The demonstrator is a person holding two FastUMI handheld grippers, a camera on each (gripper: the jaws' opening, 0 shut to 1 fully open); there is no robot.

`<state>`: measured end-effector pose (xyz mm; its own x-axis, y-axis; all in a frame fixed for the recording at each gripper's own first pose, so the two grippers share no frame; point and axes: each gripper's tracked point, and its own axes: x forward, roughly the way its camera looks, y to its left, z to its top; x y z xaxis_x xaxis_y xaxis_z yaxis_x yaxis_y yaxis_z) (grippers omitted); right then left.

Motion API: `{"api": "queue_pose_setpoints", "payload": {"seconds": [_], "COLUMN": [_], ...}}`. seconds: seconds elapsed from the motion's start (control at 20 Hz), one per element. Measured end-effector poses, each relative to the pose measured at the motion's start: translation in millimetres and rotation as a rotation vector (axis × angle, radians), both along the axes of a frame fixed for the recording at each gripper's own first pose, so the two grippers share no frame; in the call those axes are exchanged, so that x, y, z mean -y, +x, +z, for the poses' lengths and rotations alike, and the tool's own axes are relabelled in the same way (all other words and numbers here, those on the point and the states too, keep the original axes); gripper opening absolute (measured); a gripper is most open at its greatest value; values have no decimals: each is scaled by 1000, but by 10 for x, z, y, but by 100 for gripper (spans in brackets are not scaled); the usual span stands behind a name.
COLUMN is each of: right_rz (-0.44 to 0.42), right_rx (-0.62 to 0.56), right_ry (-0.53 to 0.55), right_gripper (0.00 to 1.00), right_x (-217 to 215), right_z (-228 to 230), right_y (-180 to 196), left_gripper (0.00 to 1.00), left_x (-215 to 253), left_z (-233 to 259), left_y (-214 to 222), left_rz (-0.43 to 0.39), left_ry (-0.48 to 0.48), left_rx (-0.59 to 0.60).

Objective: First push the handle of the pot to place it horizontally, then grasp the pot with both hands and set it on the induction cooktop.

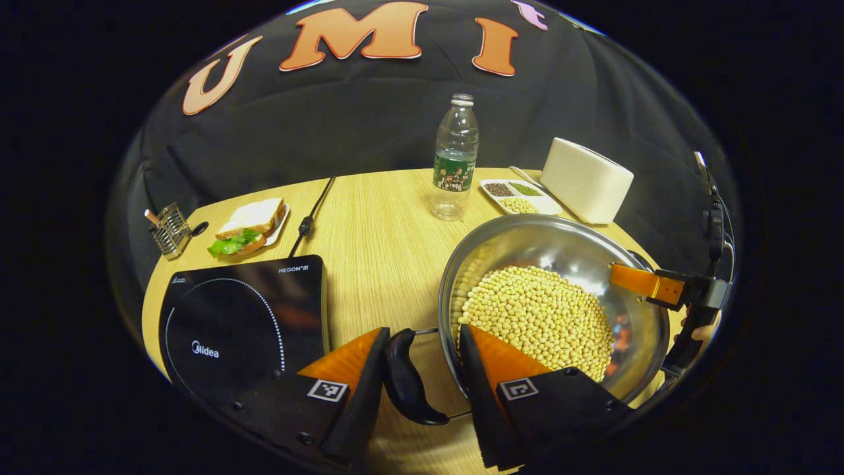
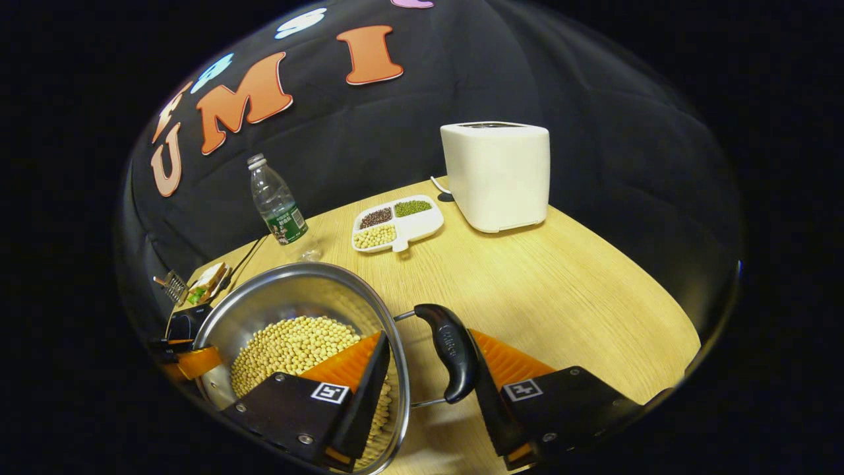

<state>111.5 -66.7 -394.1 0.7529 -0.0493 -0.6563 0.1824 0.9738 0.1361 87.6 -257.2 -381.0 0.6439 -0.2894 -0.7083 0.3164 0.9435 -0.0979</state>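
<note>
Pot (image 1: 560,264), steel and heaped with pale beans, sits on the wooden table (image 1: 376,231) right of the induction cooktop (image 1: 244,316). Your left gripper (image 1: 417,369) and right gripper (image 2: 428,369) each straddle a black side handle (image 1: 409,379), jaws wide, not yet clamped.

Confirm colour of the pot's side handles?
Black, on wire brackets. The handle shows best in the right gripper view, beside the steel pot.
</note>
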Motion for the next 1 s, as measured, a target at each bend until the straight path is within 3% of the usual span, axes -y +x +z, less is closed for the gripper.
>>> {"api": "queue_pose_setpoints", "payload": {"seconds": [0.3, 0.6, 0.8, 0.95, 1.0], "right_rz": [2, 13, 30, 24, 21], "right_rx": [-2, 24, 23, 24, 18], "right_ry": [28, 32, 53, 62, 77], "right_gripper": [59, 58, 58, 58, 58], "right_x": [-57, -128, -187, -228, -249], "right_z": [36, 122, 118, 127, 121], "right_y": [-77, -131, -147, -161, -167], "left_gripper": [60, 60, 58, 58, 53], "left_x": [-52, -158, -204, -258, -271], "left_z": [6, -11, -38, -38, -18], "left_y": [-65, -121, -186, -225, -222], "left_rz": [37, 56, 23, 58, 64], "left_ry": [-3, -31, 10, 8, 5], "left_rx": [-11, -32, -89, -133, -133]}}
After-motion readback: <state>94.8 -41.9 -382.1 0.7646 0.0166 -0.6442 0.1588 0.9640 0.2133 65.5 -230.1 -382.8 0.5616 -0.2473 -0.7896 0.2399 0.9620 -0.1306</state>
